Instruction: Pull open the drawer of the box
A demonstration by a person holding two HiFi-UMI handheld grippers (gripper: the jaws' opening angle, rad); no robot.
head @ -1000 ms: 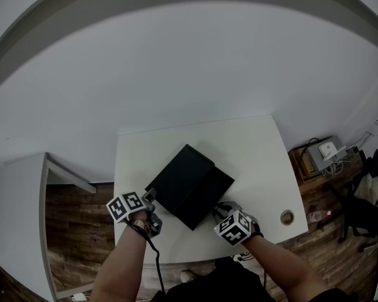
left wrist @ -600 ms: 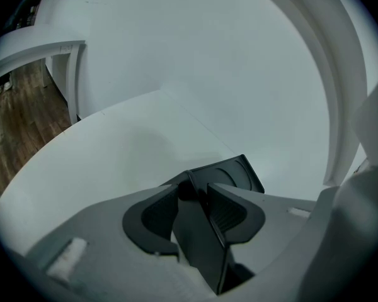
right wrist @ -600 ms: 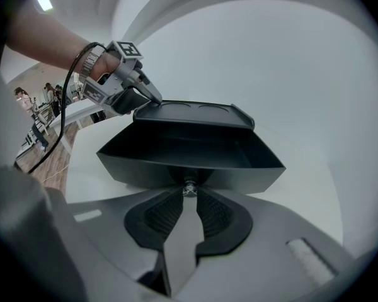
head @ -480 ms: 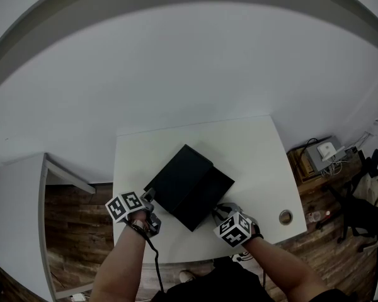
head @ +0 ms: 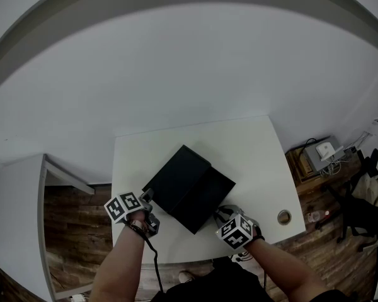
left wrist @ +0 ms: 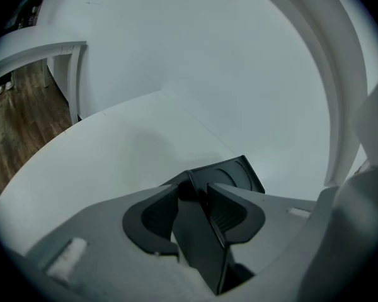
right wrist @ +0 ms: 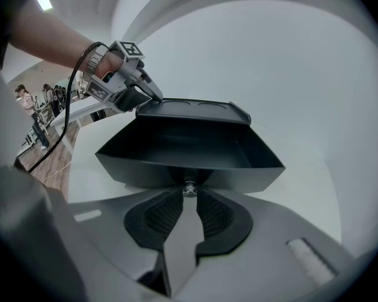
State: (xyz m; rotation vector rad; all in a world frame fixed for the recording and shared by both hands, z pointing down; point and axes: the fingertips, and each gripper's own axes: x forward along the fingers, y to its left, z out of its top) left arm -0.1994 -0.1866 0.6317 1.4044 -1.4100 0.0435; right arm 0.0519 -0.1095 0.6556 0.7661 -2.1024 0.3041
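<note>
Left gripper (head: 148, 196) and right gripper (head: 218, 212): grey bodies, 2 black ribbed pads (right wrist: 166, 214) each, a white cube (head: 125, 206) with black square markers. Black cable (head: 155, 260) trails from the left one. Band (right wrist: 94, 60) on left wrist; dark top (head: 233, 283).

Office or lab: white desk (head: 252, 150), second white table (head: 19, 219), wood floor (head: 69, 231), cabled device (head: 324, 151), people (right wrist: 25, 96) beyond.

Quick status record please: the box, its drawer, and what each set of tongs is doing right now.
box: black, on the white table
drawer: partly out, looks empty
left tongs: shut on the box's left corner
right tongs: shut on the knob at the drawer's front
</note>
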